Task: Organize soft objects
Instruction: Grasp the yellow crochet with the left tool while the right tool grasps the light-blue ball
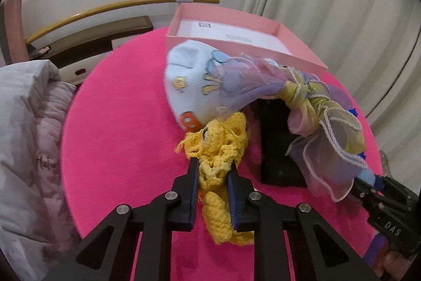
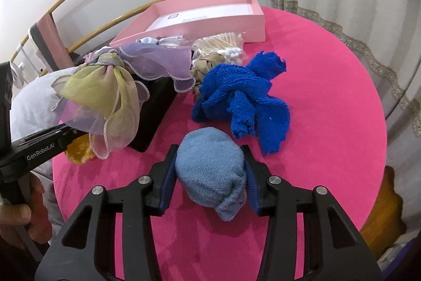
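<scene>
left wrist: close, facing box [image 1: 297, 55] | right wrist: same [image 2: 252, 25]

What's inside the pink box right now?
The pink box shows only a white lining with a small label and some print; no soft items visible. Its near wall hides the front strip of the floor.

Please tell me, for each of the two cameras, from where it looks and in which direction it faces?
Left wrist: sits on the left gripper, facing forward over the pink table toward the pink box; its fingers clamp the yellow crochet toy; the right gripper shows at the right edge.
Right wrist: sits on the right gripper, facing the same box; its fingers clamp the light blue towel roll; the left gripper and a hand show at left.
Shared: table, box, sheer knotted scarf, black block.
</scene>
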